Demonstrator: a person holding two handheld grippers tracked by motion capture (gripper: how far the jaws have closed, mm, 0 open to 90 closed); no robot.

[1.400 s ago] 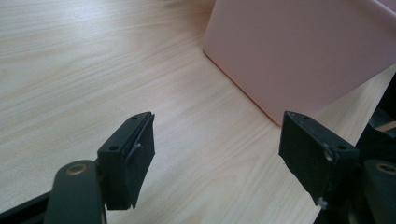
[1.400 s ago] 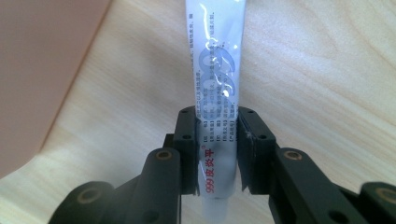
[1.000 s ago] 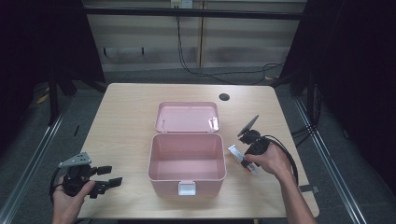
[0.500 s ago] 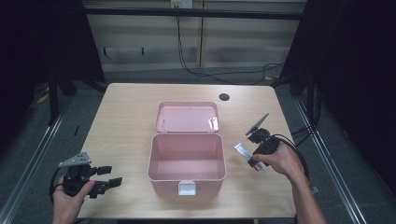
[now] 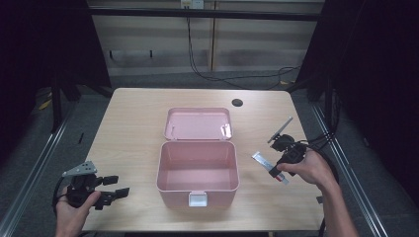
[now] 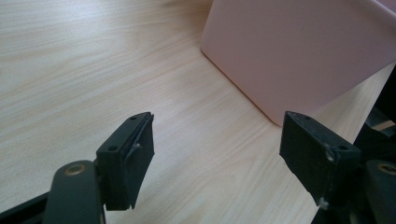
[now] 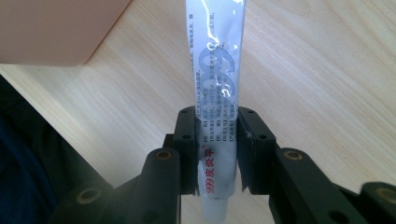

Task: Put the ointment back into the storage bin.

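The right gripper (image 7: 215,149) has its fingers clamped on a white ointment tube (image 7: 217,88) above the surface (image 5: 133,128), right of the open pink box (image 5: 197,170); its own view shows the tube's print. The left gripper (image 6: 217,158) stands open, holding nothing, near the box's corner.

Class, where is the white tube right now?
The tube is clamped in the right gripper, to the right of the open pink box in the high view.
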